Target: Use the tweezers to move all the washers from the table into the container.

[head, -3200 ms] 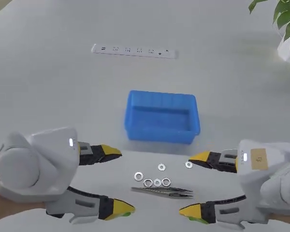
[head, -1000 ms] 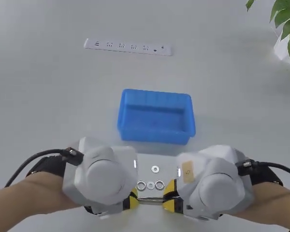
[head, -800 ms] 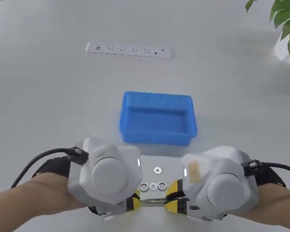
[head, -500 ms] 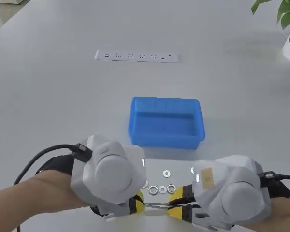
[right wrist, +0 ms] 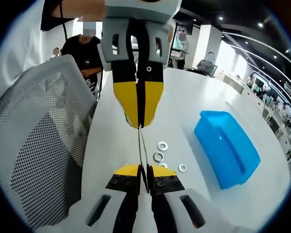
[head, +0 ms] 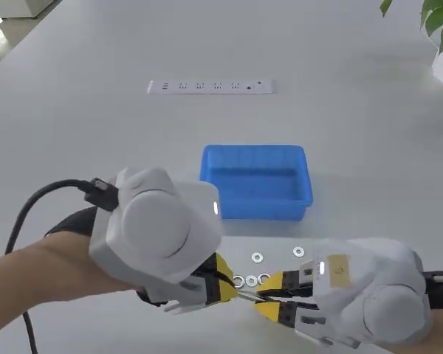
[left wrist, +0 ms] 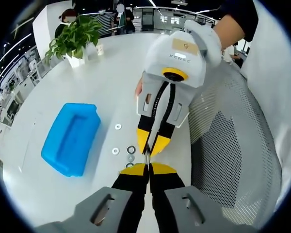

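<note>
Head view: left gripper [head: 225,284] and right gripper [head: 263,293] both pinched shut on tweezers [head: 244,293], one at each end, long axis parallel to container [head: 255,150] near wall. Washers [head: 251,281] lie on table [head: 96,133] between tweezers and container, cluster just beside tweezers, two closer to container.

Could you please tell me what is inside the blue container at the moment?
The container looks bare inside; the washers lie on the table in front of it. In the head view its near wall hides a strip of its floor.
</note>
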Motion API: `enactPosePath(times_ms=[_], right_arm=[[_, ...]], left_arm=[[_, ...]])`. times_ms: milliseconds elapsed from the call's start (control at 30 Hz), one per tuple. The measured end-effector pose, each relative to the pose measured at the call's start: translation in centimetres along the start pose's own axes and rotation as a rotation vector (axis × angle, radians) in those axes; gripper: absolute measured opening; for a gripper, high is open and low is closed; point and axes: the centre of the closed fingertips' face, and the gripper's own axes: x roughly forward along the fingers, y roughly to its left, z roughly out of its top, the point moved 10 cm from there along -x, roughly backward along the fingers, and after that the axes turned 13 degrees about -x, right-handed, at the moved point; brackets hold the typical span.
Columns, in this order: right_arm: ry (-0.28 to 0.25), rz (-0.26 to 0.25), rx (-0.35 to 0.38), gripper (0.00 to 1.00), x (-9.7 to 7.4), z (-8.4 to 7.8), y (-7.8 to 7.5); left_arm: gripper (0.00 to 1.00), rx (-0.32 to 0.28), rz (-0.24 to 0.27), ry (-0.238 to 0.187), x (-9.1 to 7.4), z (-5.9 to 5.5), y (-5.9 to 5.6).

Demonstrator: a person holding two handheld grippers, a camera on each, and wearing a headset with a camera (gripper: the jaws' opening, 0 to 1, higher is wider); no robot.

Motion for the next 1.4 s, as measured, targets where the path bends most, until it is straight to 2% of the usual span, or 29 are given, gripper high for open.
enactPosePath(times_ms=[167, 233, 367, 400, 433, 500, 533, 600, 633, 667, 767, 867, 900, 933, 967, 1000, 1067, 1233, 1400], right_arm=[[-0.040, -0.023, 0.049, 0.08, -0.6, -0.4, 0.0], [-0.064, -0.033, 0.066, 0.08, -0.7, -0.5, 0.2], [-0.075, -0.045, 0.073, 0.07, -0.7, -0.4, 0.3], [-0.078, -0.056, 0.074, 0.07, -0.8, -0.4, 0.2], [-0.080, -0.054, 0.084, 0.07, -0.9, -0.6, 0.1], [-0.096, -0.060, 0.121, 0.07, -1.0, -0.8, 0.0], [-0.099, -0.060, 0.130, 0.07, -1.0, -0.9, 0.0], [-0.091, -0.055, 0.127, 0.07, -0.9, -1.0, 0.1], [-0.093, -0.051, 0.127, 0.07, -0.9, -1.0, 0.1], [-0.096, -0.049, 0.126, 0.07, -0.8, -0.9, 0.2], [-0.093, -0.045, 0.124, 0.07, -0.8, -0.9, 0.2], [-0.099, -0.044, 0.133, 0.07, -0.8, -0.9, 0.3], [-0.102, -0.043, 0.137, 0.07, -0.9, -0.9, 0.3], [-0.103, -0.041, 0.135, 0.07, -0.9, -0.9, 0.3], [-0.103, -0.039, 0.133, 0.07, -0.9, -0.9, 0.3], [-0.105, -0.037, 0.132, 0.07, -0.9, -0.9, 0.3], [-0.110, -0.035, 0.131, 0.07, -0.9, -0.8, 0.2], [-0.116, -0.033, 0.125, 0.07, -0.9, -0.5, 0.3], [-0.110, -0.042, 0.117, 0.07, -1.0, -0.4, 0.1]], left_arm=[[0.04, 0.010, -0.019, -0.036, 0.4, 1.5, -0.8], [0.04, 0.011, -0.035, -0.075, 0.9, 2.1, -1.2], [0.04, 0.016, -0.059, -0.076, 2.1, 2.4, -1.9], [0.04, 0.022, -0.063, -0.083, 2.2, 2.5, -2.1], [0.04, 0.027, -0.063, -0.109, 2.1, 2.6, -2.3], [0.04, 0.012, -0.032, -0.168, 1.5, 2.6, -2.0], [0.05, -0.002, -0.026, -0.171, 1.2, 2.4, -1.8], [0.07, -0.012, 0.042, -0.186, 0.3, 1.8, -0.9], [0.08, -0.027, 0.048, -0.191, -0.1, 1.3, -0.4], [0.11, -0.052, 0.057, -0.192, -0.4, 1.0, -0.1], [0.16, -0.061, 0.088, -0.189, -1.4, -0.1, 0.9], [0.23, -0.090, 0.060, -0.184, -1.9, -1.0, 1.4], [0.24, -0.088, 0.051, -0.166, -1.9, -1.3, 1.5], [0.24, -0.079, 0.047, -0.114, -1.7, -1.9, 1.7], [0.23, -0.061, 0.048, -0.091, -1.5, -2.1, 1.7], [0.21, -0.051, 0.051, -0.114, -1.2, -2.0, 1.7], [0.16, -0.046, 0.033, -0.130, -0.9, -1.7, 1.6], [0.13, -0.031, -0.001, -0.172, -0.5, -0.9, 1.3], [0.08, -0.017, -0.028, -0.153, -0.5, -0.8, 1.1]])
